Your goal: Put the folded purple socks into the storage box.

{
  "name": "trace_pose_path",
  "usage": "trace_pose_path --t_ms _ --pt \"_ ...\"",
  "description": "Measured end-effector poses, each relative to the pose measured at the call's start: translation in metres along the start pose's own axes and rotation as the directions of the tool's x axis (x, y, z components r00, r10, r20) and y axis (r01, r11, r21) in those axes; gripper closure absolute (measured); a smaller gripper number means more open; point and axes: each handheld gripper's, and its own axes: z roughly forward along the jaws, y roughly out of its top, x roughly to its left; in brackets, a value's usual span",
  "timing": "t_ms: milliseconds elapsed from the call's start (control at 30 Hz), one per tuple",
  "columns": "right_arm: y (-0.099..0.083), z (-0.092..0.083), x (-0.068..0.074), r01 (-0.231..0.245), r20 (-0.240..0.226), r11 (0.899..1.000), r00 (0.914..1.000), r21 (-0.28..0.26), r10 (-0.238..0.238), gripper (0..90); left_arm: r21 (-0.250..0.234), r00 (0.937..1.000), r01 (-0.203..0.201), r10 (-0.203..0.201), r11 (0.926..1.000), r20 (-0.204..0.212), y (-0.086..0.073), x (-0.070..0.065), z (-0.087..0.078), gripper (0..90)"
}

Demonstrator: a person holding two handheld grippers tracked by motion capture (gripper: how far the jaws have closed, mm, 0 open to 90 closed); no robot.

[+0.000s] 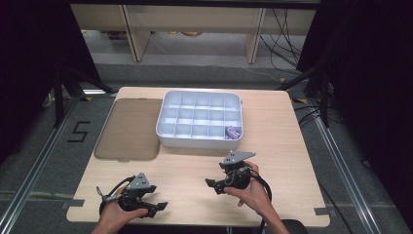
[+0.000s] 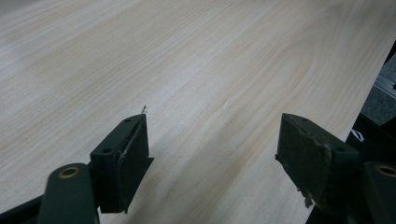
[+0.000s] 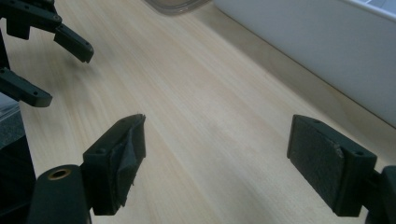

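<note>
While both hands rest low in the high view, the left gripper sits at lower left of the frame and the right gripper just right of centre, both over bare surface and well apart. The tray stands above them at centre, a small purple item in its lower-right compartment; a tinted lid lies flat just beside the tray's left side.

In the left gripper view, the left gripper has its jaws wide apart with nothing between them, wood grain beneath.

In the right gripper view, the right gripper likewise has its jaws spread wide and empty. The tray wall crosses the upper right, and the lid's corner shows at top.
</note>
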Motion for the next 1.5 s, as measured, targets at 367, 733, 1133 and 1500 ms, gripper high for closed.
trace_pose_path --t_ms 367,733,1133,1500 --pt "-0.014 0.001 0.006 -0.008 0.022 1.000 0.9997 0.028 0.007 20.6 -0.019 0.9998 0.013 -0.012 0.9997 0.017 0.000 -0.002 0.001 24.7" --pt "-0.024 -0.001 0.012 0.003 0.024 0.999 0.9997 0.043 -0.004 20.6 -0.021 0.9998 -0.002 0.002 0.9998 0.020 0.001 -0.003 0.001 24.6" --pt "-0.038 -0.004 0.018 0.018 0.031 0.998 0.9993 0.056 -0.020 20.3 -0.034 0.9996 0.009 -0.008 0.9994 0.027 0.001 -0.005 0.002 24.6" --pt "-0.047 -0.008 0.026 0.017 0.024 0.997 0.9995 0.069 -0.019 20.3 -0.028 0.9996 -0.001 0.002 0.9996 0.028 0.001 -0.004 0.001 24.5"
